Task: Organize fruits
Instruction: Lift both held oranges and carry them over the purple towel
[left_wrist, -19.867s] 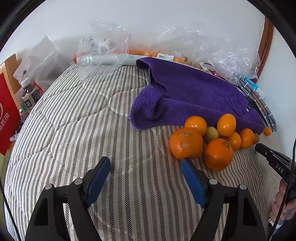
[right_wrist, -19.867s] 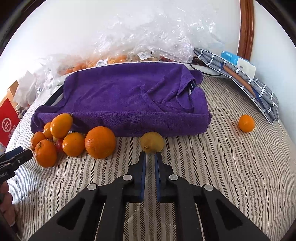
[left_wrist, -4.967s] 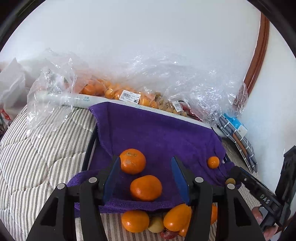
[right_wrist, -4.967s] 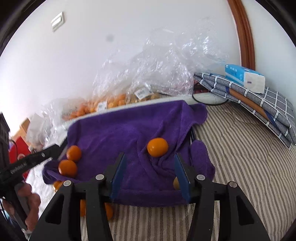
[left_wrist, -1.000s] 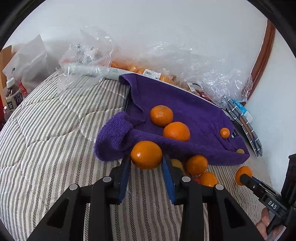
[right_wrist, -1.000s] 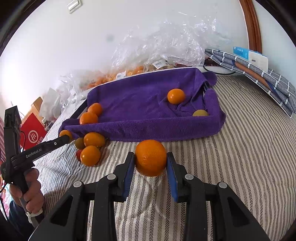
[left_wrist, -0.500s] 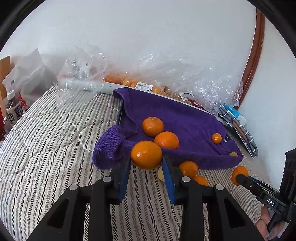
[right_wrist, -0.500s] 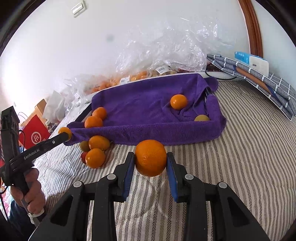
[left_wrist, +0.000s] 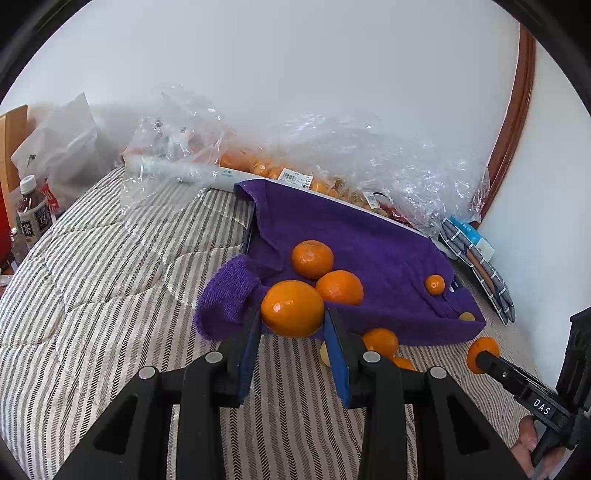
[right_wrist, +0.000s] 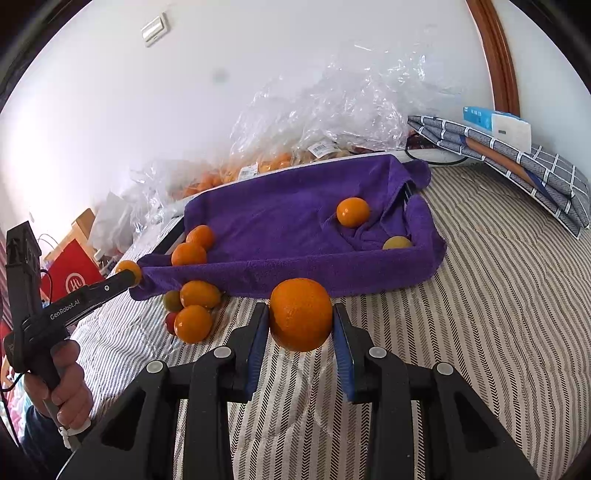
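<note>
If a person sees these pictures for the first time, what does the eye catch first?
First, the two oranges held up in the foreground: the left gripper clamps one orange, the right gripper another orange. Behind them, the purple towel on the striped bedcover already holds four fruits, with loose fruit before its near edge.

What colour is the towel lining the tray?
Purple; the towel shows best in the right wrist view.

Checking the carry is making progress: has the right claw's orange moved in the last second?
Yes. The orange in the right claw has risen off the striped quilt; the purple towel now sits lower in that view.
</note>
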